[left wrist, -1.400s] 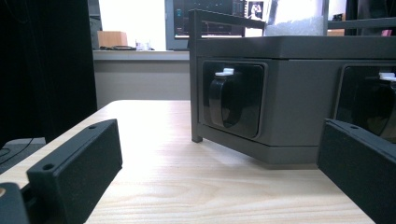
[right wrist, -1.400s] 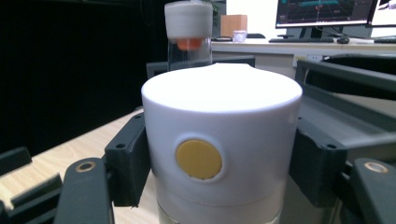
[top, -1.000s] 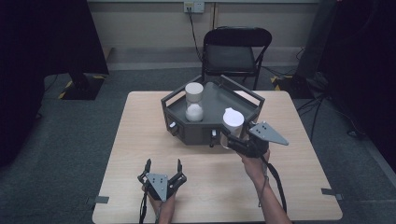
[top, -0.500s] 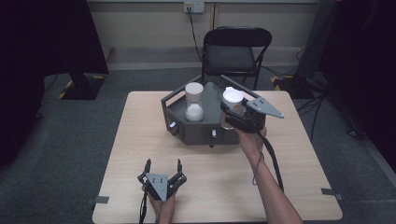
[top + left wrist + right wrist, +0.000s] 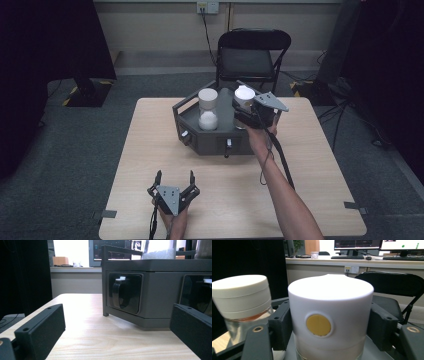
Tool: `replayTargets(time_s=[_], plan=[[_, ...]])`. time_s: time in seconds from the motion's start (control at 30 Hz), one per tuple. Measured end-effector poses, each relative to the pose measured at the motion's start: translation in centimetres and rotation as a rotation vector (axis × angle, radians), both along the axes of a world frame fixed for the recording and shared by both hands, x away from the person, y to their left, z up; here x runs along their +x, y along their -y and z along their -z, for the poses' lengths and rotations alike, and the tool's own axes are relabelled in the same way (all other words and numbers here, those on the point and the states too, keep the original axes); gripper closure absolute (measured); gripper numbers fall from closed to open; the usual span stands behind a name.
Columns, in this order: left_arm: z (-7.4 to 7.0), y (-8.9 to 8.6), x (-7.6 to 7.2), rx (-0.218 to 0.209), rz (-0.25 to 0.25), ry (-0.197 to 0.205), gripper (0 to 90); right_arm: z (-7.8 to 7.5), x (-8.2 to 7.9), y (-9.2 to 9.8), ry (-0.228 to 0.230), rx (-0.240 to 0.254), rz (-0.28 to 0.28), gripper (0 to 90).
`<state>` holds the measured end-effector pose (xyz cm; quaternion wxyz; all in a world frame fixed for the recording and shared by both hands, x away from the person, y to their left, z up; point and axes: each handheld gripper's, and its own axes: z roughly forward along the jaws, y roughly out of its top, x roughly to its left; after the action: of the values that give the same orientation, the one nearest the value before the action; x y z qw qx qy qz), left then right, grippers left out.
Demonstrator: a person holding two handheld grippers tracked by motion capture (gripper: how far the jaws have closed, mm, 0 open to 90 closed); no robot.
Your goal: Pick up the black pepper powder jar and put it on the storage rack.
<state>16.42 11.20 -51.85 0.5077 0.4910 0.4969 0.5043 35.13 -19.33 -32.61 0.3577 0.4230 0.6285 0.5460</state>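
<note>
Nearest the person, the left tongs [image 5: 174, 176] rest low on the worktop [image 5: 150, 150], close to its near edge, held by the left hand [image 5: 170, 220]. Their jaws stand spread with nothing between them, and they point toward the rack [image 5: 210, 142]. In the left gripper view the two black jaws frame bare wood, and the rack's dark front wall [image 5: 160, 297] rises just beyond, with a black loop handle [image 5: 120, 293] set in a square recess.

Farther out, the right forearm [image 5: 285, 200] reaches across the worktop to the rack's right side. The right hand [image 5: 257, 137] carries the right tongs [image 5: 239, 111], which pinch a white-capped jar [image 5: 244, 96] by its sides. In the right gripper view the jaw pads press on either flank of the jar [image 5: 330, 320], which stands upright; its white cap bears a round yellow spot [image 5: 318, 325] facing the camera. The jar sits over the rack's right part; whether its base touches the rack floor cannot be told.

Just to its left stands a second jar [image 5: 208, 109], also white-capped, with clear glass below and white contents. It is upright in the rack, near the held jar but apart from it.

Behind the worktop stands a black folding chair [image 5: 252, 57], and beyond it a wall socket [image 5: 208, 6] with a cable hanging down.
</note>
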Motion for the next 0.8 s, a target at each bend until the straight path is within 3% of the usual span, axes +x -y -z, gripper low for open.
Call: replayTargets(time_s=[0.4,0.67,0.8], plan=[[0.0,0.0,0.0,0.000,-0.003,0.000,0.0,1.0,0.4,-0.3,-0.012,0.005,0.021,29.7],[0.0,0.2,0.0,0.001,-0.010,-0.001,0.0,1.5,-0.1,-0.8,0.015,-0.022,0.028,29.8],[0.0,0.2,0.0,0.001,-0.013,-0.001,0.0,1.9,-0.4,-0.7,0.024,-0.013,0.032,29.8]])
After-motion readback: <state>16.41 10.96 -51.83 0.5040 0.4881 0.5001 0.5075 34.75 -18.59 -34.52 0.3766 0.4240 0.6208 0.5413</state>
